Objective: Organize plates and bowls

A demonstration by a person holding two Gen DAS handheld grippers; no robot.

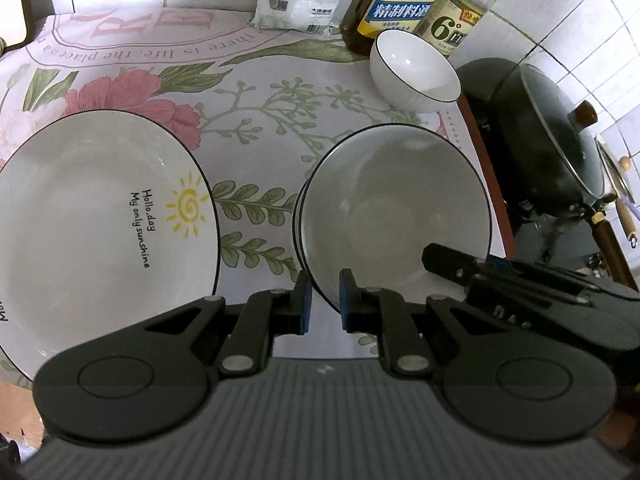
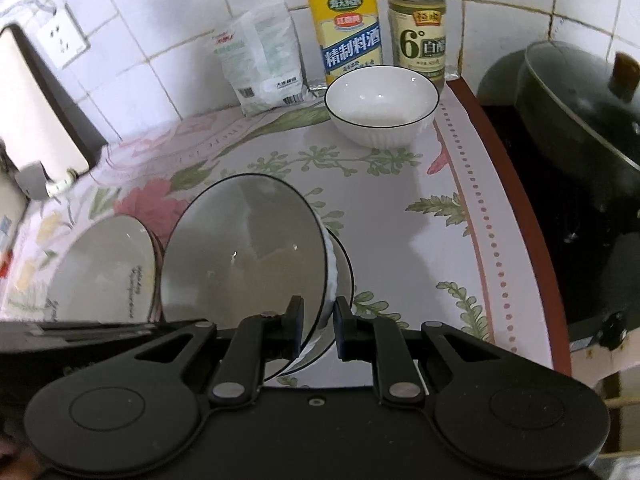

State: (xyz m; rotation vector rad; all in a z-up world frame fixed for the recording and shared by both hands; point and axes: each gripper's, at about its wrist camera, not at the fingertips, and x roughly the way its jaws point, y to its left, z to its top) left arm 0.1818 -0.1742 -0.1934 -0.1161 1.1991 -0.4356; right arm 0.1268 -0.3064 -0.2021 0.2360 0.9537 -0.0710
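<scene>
**Fig. Bowl held tilted over its mate: counter read left to right**

At far left the plate (image 1: 100, 220) lies flat on the flowered tablecloth (image 1: 260, 120), face up. Its sun print and lettering run sideways to my left camera. It sits just beside the bowls, which I judge handy for grouping the crockery.

Next, my left gripper (image 1: 324, 306) has its jaws drawn as close as they go. The near rim of the upper bowl (image 1: 392, 208) shows in the slot between the pads, but I cannot tell whether they actually pinch it.

At centre, the upper bowl rests over a lower bowl (image 2: 346, 276), of which only an arc of dark rim peeks out on each side. The upper one is not seated level. Its mouth tips toward the plate and my cameras, and its underside faces the stove side. Being round, it has no long axis, and its centre line leans off vertical. I judge this tilt to be what a one-sided rim grip gives while the bowl is nested.

My right gripper (image 2: 316, 328) is clamped across that bowl's wall at the near rim, one pad inside and one outside.

Further right and back, a third bowl (image 2: 380, 100) stands upright and apart, in front of two bottles (image 2: 344, 24), not yet stacked.

At far right, a lidded wok (image 1: 552, 144) sits off the cloth.
</scene>
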